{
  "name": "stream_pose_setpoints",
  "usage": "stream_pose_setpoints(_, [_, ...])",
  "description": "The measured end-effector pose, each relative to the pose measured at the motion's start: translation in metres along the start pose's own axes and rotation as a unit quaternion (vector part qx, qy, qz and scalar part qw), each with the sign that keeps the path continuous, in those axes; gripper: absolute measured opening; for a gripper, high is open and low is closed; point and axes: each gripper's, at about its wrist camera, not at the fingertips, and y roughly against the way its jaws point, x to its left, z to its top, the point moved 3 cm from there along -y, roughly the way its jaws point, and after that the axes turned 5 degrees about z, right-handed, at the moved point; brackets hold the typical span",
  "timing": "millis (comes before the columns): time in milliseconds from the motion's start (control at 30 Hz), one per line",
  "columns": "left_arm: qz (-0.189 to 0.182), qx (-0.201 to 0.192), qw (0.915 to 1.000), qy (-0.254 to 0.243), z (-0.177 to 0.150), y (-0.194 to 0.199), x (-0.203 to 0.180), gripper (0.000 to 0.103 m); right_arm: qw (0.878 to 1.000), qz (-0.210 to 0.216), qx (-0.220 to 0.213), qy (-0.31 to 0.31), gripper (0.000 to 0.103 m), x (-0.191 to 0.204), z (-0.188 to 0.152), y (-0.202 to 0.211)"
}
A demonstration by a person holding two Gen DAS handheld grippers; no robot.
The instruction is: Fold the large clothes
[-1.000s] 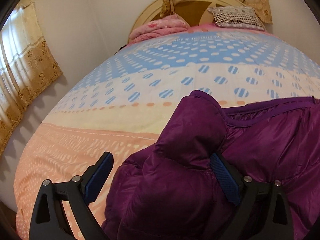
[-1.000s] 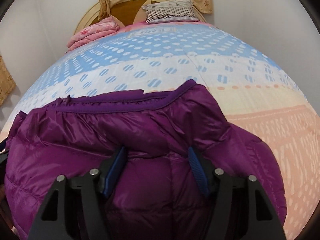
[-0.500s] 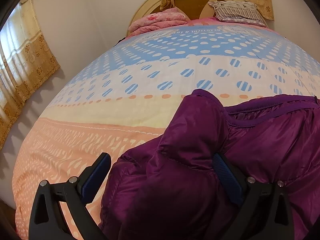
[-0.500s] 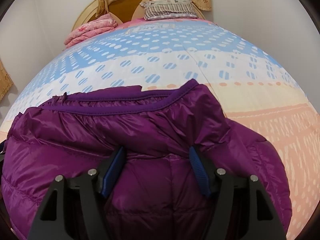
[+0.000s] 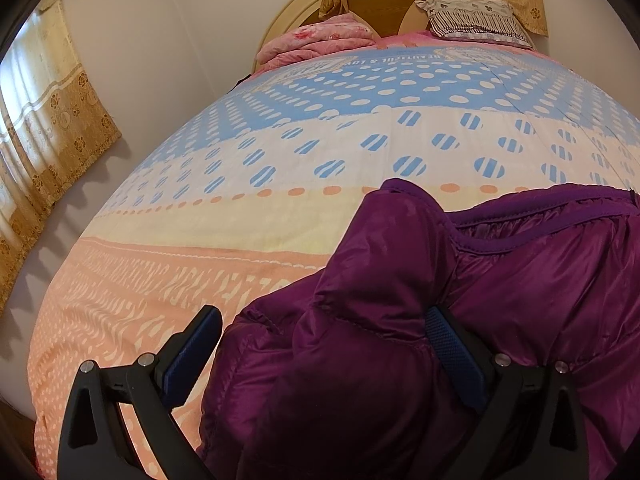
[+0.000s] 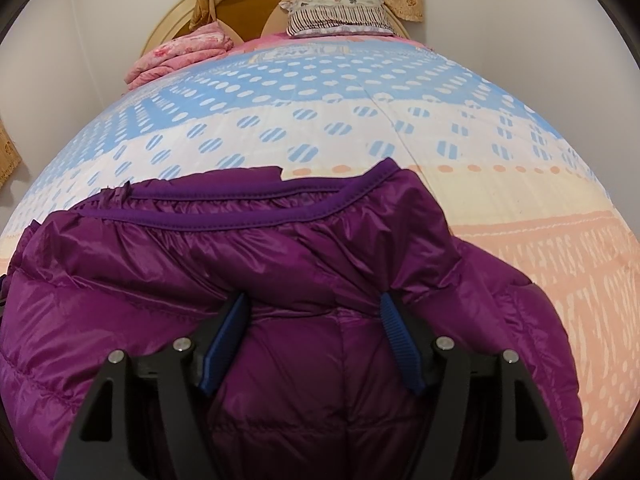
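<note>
A purple puffer jacket (image 5: pixel 500 280) lies on the bed near its foot end, with its bound hem edge facing the headboard. It also fills the lower part of the right wrist view (image 6: pixel 240 280). My left gripper (image 5: pixel 324 320) is open wide, with the jacket's left side bulging between its blue-padded fingers. My right gripper (image 6: pixel 314 304) is open, its fingers straddling a fold of the jacket's right side. Neither pair of pads presses the fabric flat.
The bed (image 5: pixel 240 220) has a spotted blue, white and peach cover. A folded pink blanket (image 5: pixel 320 40) and a striped pillow (image 5: pixel 472 20) lie by the round headboard (image 6: pixel 248 4). A yellow curtain (image 5: pixel 48 128) hangs at the left wall.
Both grippers have moved slightly forward and down over the jacket. The jacket and the opening of the jaws look the same.
</note>
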Motion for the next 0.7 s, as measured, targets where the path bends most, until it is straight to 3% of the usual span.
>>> stream_pose_setpoints(700, [0.006,-0.002,1.0000,-0.003,0.0001,0.0005,-0.0008,0.102,1.000,-0.014,0.001,0.006,0.072,0.0019,-0.0010,-0.0012])
